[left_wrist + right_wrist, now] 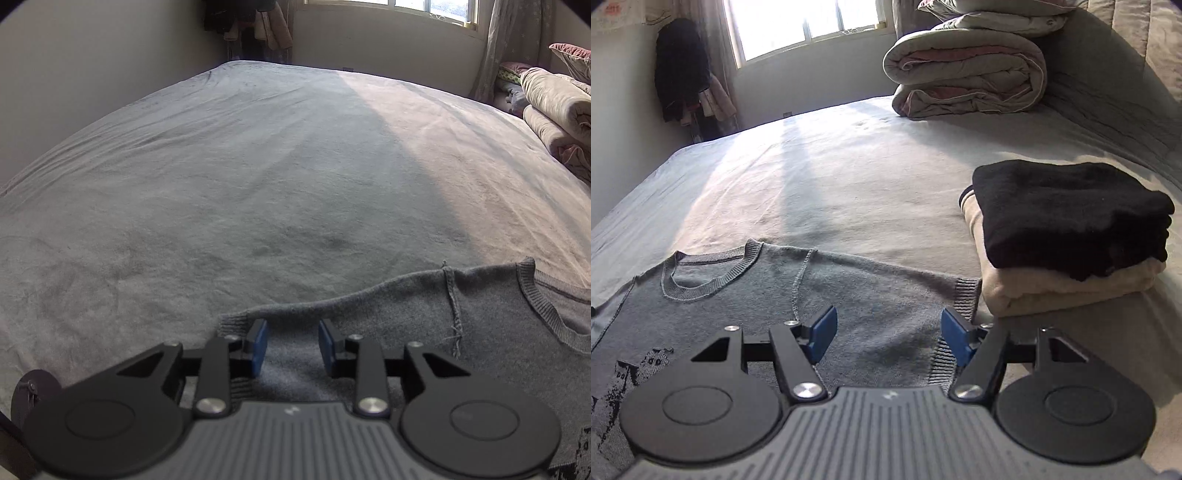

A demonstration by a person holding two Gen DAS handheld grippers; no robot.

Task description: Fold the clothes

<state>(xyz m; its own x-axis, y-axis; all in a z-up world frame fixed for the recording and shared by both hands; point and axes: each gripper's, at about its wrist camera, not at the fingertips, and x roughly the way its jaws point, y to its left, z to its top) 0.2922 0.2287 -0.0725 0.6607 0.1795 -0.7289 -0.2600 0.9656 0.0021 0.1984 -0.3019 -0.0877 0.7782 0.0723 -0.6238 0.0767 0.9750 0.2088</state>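
**Grey sweater flat on bed, both grippers open over its sleeves**

Grey knit sweater (738, 314) lies spread flat on the bed sheet (831, 177), neck hole facing the far end of the bed, dark printed pattern on the chest near the bottom-left of the right wrist view. Both sleeves lie stretched out sideways.

Left gripper (291, 345): jaws open to a moderate gap, blue pads either side of the sleeve fabric close to the ribbed cuff (234, 321). Nothing pinched; can't tell whether the pads touch the cloth.

Right gripper (888, 334): jaws spread wide, wider than the left's. It's over the other sleeve, w/ the right pad near that sleeve's ribbed cuff (966, 295). No hold on anything.

Just beside that cuff, to the right: folded stack, a black garment (1071, 214) on top of a cream garment (1052, 291). Can't tell if the stack touches the cuff.

Far end of bed, right side: rolled duvet (964, 74) w/ more bedding piled on it. Window (805, 22) beyond, sunlight falling in a band across the sheet. Dark clothes hang (679, 70) in the far left corner by the wall.
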